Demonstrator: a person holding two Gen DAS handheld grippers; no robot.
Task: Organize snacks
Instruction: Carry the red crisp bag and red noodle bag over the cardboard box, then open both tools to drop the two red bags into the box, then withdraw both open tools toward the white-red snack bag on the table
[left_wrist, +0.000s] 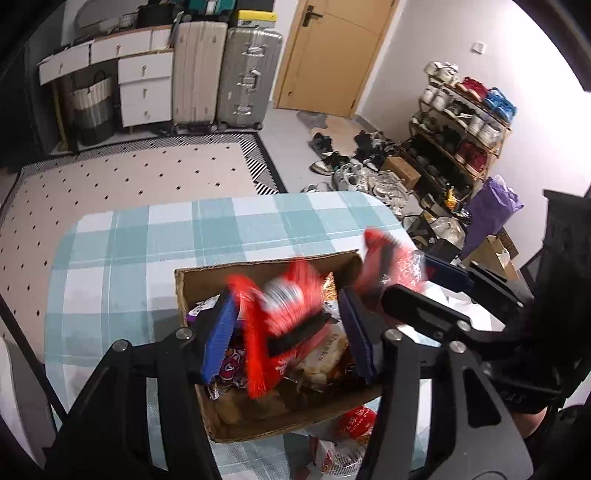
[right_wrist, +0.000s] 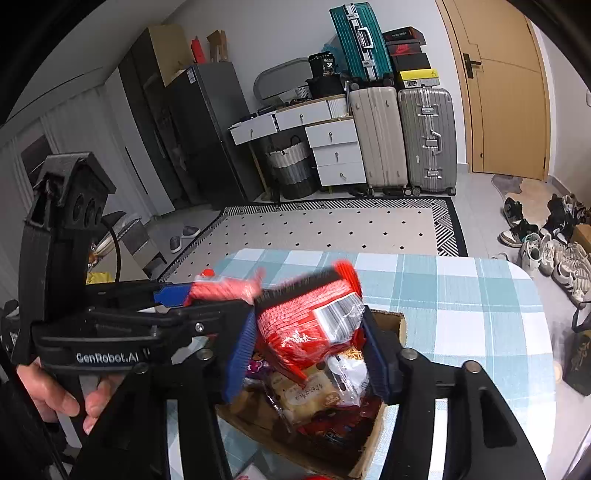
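An open cardboard box (left_wrist: 258, 428) sits on the blue-checked table (left_wrist: 147, 251) and holds several snack packets. A red snack bag (left_wrist: 284, 314) hangs blurred between the spread pads of my left gripper (left_wrist: 290, 332), above the box and apparently free of them. My right gripper (right_wrist: 308, 354) is also spread over the box (right_wrist: 388, 321), with a red snack bag (right_wrist: 314, 317) between its pads, seemingly loose. In the left wrist view the right gripper (left_wrist: 417, 280) shows at the right beside a red bag (left_wrist: 384, 258). The left gripper shows in the right wrist view (right_wrist: 177, 295).
More snack packets (left_wrist: 343, 443) lie on the table in front of the box. Beyond the table are a patterned rug (left_wrist: 147, 166), suitcases (right_wrist: 406, 136), white drawers (right_wrist: 332, 147), a door, and shoes with a shoe rack (left_wrist: 461, 125) at the right.
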